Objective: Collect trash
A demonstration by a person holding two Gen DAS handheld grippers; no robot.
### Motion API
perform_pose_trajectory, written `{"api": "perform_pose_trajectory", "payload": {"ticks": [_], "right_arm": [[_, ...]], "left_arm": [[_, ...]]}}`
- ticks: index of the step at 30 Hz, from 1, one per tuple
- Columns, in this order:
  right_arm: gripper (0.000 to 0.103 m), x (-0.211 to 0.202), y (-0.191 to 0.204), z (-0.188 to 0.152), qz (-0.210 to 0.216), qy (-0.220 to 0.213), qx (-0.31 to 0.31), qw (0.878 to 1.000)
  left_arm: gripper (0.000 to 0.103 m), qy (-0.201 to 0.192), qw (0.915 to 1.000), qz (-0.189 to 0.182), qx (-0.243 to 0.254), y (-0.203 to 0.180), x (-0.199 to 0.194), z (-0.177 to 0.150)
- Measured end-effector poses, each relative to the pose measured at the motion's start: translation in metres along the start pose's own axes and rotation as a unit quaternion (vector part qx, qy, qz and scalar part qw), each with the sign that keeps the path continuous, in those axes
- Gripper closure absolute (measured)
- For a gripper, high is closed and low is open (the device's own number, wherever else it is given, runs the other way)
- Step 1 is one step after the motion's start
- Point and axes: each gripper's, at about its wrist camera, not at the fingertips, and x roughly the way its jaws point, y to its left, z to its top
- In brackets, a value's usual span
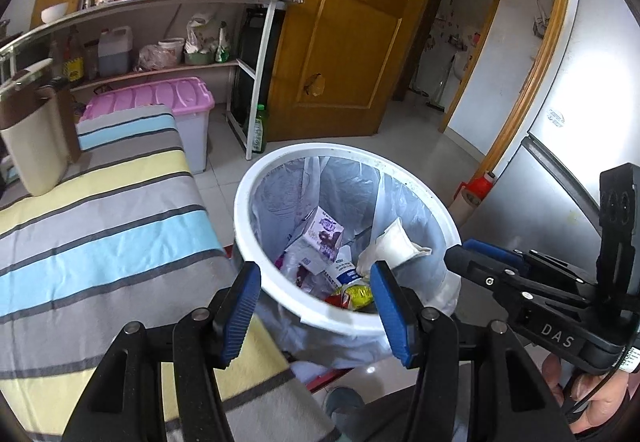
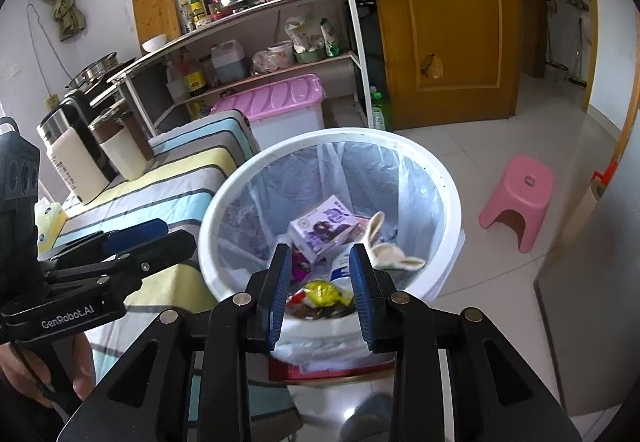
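The biggest thing in front of me is the white trash bin (image 1: 400, 322), standing on the tiled floor just beside the striped surface (image 1: 100, 234), with a thin translucent liner bag (image 1: 404, 197) folded over its rim. I judge the bin itself light and stiff, easy to tip if I bump the rim; the liner is soft, slippery film that would tear if I pinched it hard, so the place to take it would be the loose bunch draped outside the near rim, not the stretched wall.

Inside the bin lies the trash. The purple carton (image 2: 322, 230) sits highest, tilted against the pile; it looks like light cardboard, stiff enough to grip across its flat faces but likely to crush if squeezed. Beside it, against the right wall, is a cream-coloured soft pouch (image 1: 394, 246), limp and probably light; I would take it by its body rather than a floppy corner. Lower down are a white and blue wrapper (image 1: 346, 274) and a small yellow foil wrapper (image 2: 322, 290), both crinkly, slick and nearly weightless, best nipped at a twisted end.

My left tongs (image 1: 316, 312) hang over the near rim with the fingers well apart and nothing between them. My right tongs (image 2: 320, 296) are likewise apart and empty, above the yellow wrapper. I judge there is no trash in hand.
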Motion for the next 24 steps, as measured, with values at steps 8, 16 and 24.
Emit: {"api": "perform_pose_trajectory", "payload": {"ticks": [8, 16, 24], "right_arm": [[0.071, -0.024, 0.025, -0.016, 0.013, -0.008, -0.020, 1.000], [0.064, -0.052, 0.055, -0.030, 0.036, -0.023, -0.042, 0.998], [0.062, -0.072, 0.078, -0.045, 0.048, -0.035, -0.067, 0.996]], "left_arm": [[0.046, -0.018, 0.9997, 0.019, 0.000, 0.003, -0.038, -0.020], [0.046, -0.036, 0.9984, 0.041, -0.009, 0.011, -0.076, -0.039], [0.046, -0.054, 0.9961, 0.067, -0.018, 0.017, -0.108, -0.059]]}}
